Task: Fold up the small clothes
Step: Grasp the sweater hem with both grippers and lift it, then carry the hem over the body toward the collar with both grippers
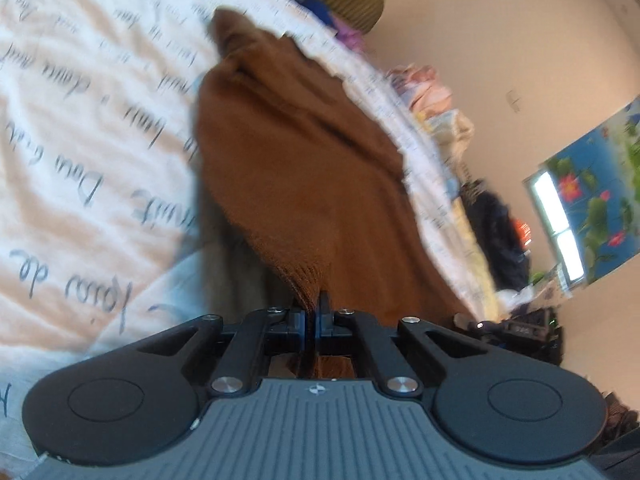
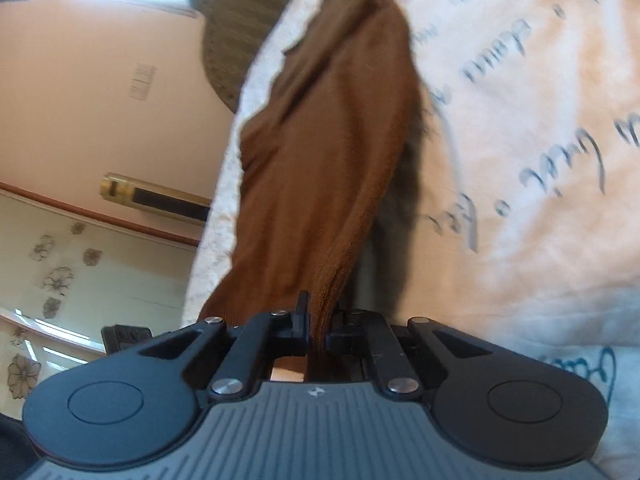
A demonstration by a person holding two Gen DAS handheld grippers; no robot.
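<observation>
Brown knitted garment [image 1: 304,152] lies on a white bedsheet with handwriting print [image 1: 80,120], and it stretches away from both grippers towards the far side of the bed. The left gripper [image 1: 314,312] is clenched on the ribbed near edge of the cloth, and the right gripper [image 2: 316,320] is also clenched on a near edge; in each wrist view the fabric passes between the closed jaws. The long axis of the garment runs forward, along the direction in which the fingers point. Both hands seem equally near to it. I judge the next move is to carry the held edge forward over the rest.
</observation>
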